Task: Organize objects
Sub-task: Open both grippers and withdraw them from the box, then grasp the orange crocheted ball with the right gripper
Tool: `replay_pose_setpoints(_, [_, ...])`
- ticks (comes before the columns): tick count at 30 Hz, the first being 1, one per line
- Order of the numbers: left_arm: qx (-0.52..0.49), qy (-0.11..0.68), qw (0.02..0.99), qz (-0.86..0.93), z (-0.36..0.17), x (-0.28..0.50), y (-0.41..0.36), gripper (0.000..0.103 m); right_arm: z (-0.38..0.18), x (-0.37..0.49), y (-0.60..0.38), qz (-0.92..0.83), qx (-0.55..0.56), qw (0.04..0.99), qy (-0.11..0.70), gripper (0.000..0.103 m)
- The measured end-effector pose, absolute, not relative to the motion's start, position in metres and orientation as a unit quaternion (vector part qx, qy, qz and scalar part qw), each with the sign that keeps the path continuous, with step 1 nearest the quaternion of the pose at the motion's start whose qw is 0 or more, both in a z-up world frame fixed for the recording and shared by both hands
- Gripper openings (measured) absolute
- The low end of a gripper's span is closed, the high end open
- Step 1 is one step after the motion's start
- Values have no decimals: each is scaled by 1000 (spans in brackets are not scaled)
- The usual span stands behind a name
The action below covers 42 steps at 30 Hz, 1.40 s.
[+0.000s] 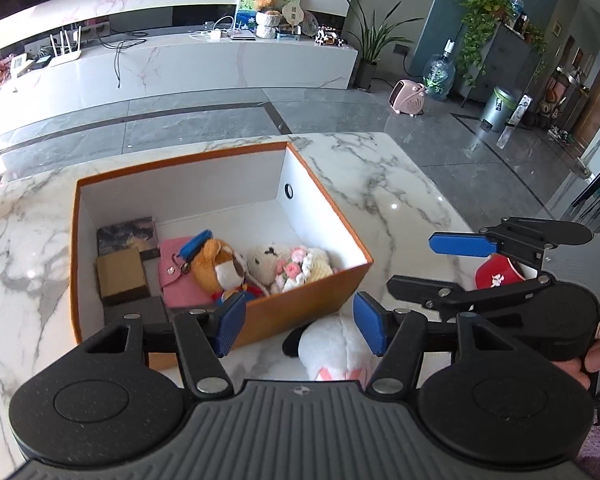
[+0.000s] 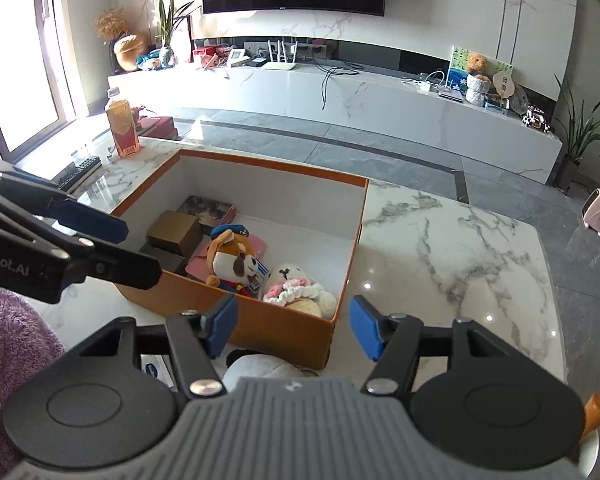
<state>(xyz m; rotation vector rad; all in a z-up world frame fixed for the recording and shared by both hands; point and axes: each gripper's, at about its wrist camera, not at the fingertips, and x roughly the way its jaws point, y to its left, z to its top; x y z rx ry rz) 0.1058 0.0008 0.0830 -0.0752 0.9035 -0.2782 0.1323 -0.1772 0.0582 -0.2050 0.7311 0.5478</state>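
An orange box (image 1: 312,288) with a white inside stands on the marble table (image 1: 400,184). In it lie a plush dog with a blue cap (image 1: 220,264), a white crocheted plush with pink flowers (image 1: 292,266), a pink pouch (image 1: 176,276), a brown carton (image 1: 122,276) and a dark picture box (image 1: 128,234). A white plush toy (image 1: 332,344) lies on the table in front of the box, under my left gripper (image 1: 300,320), which is open and holds nothing. My right gripper (image 2: 292,324) is open and empty above the box's near corner (image 2: 328,320); the white plush (image 2: 256,368) shows below it.
A red item with a white motif (image 1: 496,274) lies on the table by the right gripper (image 1: 432,264). An orange drink bottle (image 2: 122,128) and a black flat device (image 2: 80,168) stand beyond the box on the left. Purple fuzzy fabric (image 2: 4,320) sits at the near left edge.
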Motion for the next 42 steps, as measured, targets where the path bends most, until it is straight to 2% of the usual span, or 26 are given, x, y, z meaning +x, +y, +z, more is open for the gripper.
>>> replay_pose_setpoints(7, [-36, 446, 887, -116, 61, 74, 0, 70, 34, 99, -192, 243, -50, 896, 369, 64])
replay_pose_setpoints(21, [-51, 496, 859, -115, 2, 26, -3, 70, -25, 45, -200, 213, -39, 888, 407, 63])
replay_pose_setpoints(24, [-53, 507, 853, -110, -5, 17, 0, 65, -33, 42, -205, 211, -28, 883, 419, 63])
replay_pose_setpoints(30, [-44, 524, 844, -103, -14, 0, 5, 64, -43, 31, -206, 228, -26, 876, 424, 63])
replay_pose_setpoints(35, [-44, 535, 837, -112, -18, -5, 8, 60, -43, 27, -198, 262, -35, 861, 434, 63])
replay_pose_setpoints(36, [-39, 538, 833, -122, -18, -6, 6, 60, -43, 25, -196, 269, -39, 858, 435, 62])
replay_pose_setpoints(38, [-26, 538, 833, -128, -19, -9, 3, 60, -42, 20, -191, 294, -45, 849, 438, 53])
replay_pose_setpoints(39, [-22, 538, 834, -124, -19, -9, 2, 59, -41, 18, -188, 312, -44, 840, 442, 45])
replay_pose_setpoints(40, [-20, 539, 833, -121, -19, -9, 3, 53, -42, 15, -185, 336, -39, 825, 452, 42])
replay_pose_setpoints(42, [-16, 540, 833, -120, -18, -9, 5, 50, -46, 6, -176, 378, -42, 799, 465, 42])
